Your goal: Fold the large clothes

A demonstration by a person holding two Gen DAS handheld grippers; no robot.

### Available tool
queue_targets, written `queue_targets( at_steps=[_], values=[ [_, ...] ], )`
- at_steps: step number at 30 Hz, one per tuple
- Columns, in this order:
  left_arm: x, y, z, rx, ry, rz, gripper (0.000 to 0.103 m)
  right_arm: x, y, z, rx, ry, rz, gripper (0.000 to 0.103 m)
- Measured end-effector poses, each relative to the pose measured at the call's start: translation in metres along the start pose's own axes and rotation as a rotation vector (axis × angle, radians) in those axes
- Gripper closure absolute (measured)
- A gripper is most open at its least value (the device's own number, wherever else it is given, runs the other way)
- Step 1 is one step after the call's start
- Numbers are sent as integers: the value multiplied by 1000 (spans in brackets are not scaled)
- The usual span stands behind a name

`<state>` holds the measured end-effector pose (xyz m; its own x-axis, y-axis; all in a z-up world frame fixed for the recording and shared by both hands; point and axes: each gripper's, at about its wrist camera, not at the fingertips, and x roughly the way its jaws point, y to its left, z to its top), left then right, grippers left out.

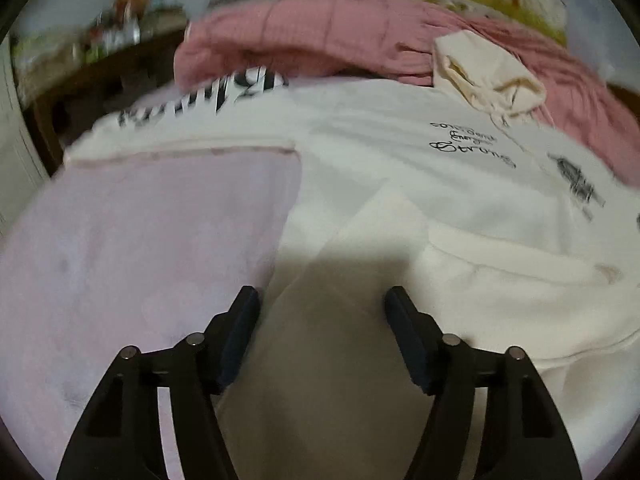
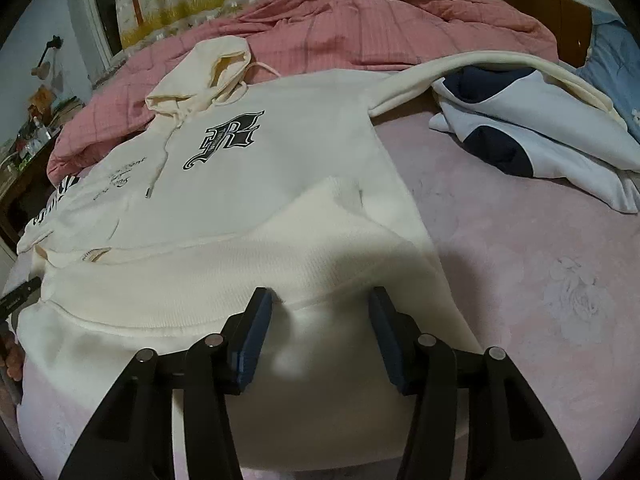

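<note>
A large cream hoodie (image 2: 288, 152) with black lettering lies face up on the pale pink bedsheet (image 2: 520, 280), hood toward the far side. It also shows in the left wrist view (image 1: 400, 152). Its left sleeve (image 1: 180, 116), with black print, stretches out to the left. Its other sleeve (image 2: 460, 64) reaches right over another garment. My left gripper (image 1: 322, 300) is open and empty over the hoodie's lower left part. My right gripper (image 2: 320, 300) is open and empty over the ribbed hem (image 2: 200, 280).
A pink quilt (image 2: 360, 20) is bunched at the far side of the bed. A white and navy garment (image 2: 520, 136) lies at the right, with a blue one (image 2: 616, 60) behind it. A dark wooden table (image 1: 92, 72) with clutter stands at the left.
</note>
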<state>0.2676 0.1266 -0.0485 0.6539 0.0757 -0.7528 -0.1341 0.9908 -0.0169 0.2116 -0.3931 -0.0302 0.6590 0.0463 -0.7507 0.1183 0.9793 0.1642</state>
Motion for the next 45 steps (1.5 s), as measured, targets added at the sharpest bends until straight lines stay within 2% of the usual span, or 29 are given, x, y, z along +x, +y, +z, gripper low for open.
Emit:
queue_targets(
  at_steps=[3,4,7,8,10,11,13,14,16,19,21,23,25,27,29,31,34,36,38,39,40,41,42,43,44,45],
  values=[
    [-3,-2,-6,33,-14,36,31,1,6,-4,-25,-9,-26,49],
    [-7,-4,-7,39,-25,30,34,0,6,-5,-25,-15,-24,49],
    [-25,-6,-10,60,-96,-50,37,-6,0,-8,-7,-39,-5,49],
    [-34,-6,-12,70,-134,-59,37,-9,0,-9,-3,-58,-8,46],
    [-60,-7,-20,97,-231,-64,33,-19,0,-12,-1,-98,-31,36],
    [-71,-7,-24,111,-266,-67,30,-27,2,-14,-3,-129,-50,35],
    [-86,-11,-31,149,-295,-79,21,-41,7,-18,-24,-172,-61,33],
    [-93,-15,-36,179,-300,-87,20,-49,11,-21,-42,-191,-55,27],
    [-99,-24,-42,244,-293,-88,11,-64,19,-26,-80,-228,-38,14],
    [-106,-40,-57,355,-277,-103,7,-80,35,-33,-179,-246,-28,13],
    [-108,-52,-67,430,-261,-104,5,-83,47,-41,-248,-219,7,13],
    [-106,-64,-72,482,-252,-96,5,-78,59,-50,-317,-155,50,13],
    [-102,-72,-76,523,-240,-81,5,-72,72,-58,-376,-106,57,13],
    [-96,-78,-80,558,-210,-71,5,-65,86,-66,-447,-78,29,13],
    [-84,-84,-81,587,-146,-60,4,-59,94,-71,-495,-56,15,13],
    [-70,-87,-79,589,-102,-16,0,-51,98,-73,-514,-29,-20,13],
    [-63,-86,-72,584,-108,20,0,-40,102,-71,-539,-17,-114,11],
    [-54,-86,-66,589,-121,79,0,-38,102,-68,-554,-37,-149,7],
    [-46,-84,-61,587,-113,81,1,-33,106,-66,-585,-59,-192,2],
    [-43,-81,-58,575,-106,68,12,-31,107,-64,-604,-65,-199,3],
    [-42,-78,-57,560,-99,61,44,-29,107,-64,-614,-69,-198,6],
    [-41,-75,-57,548,-95,73,63,-28,105,-63,-614,-67,-181,31],
    [-41,-71,-58,533,-97,90,89,-30,103,-62,-606,-65,-162,51],
    [-43,-68,-60,519,-105,83,92,-32,100,-63,-595,-70,-180,81],
    [-50,-63,-62,504,-122,60,95,-32,97,-64,-585,-67,-216,90],
    [-56,-60,-63,492,-135,43,95,-34,92,-65,-573,-66,-215,93]
  ],
)
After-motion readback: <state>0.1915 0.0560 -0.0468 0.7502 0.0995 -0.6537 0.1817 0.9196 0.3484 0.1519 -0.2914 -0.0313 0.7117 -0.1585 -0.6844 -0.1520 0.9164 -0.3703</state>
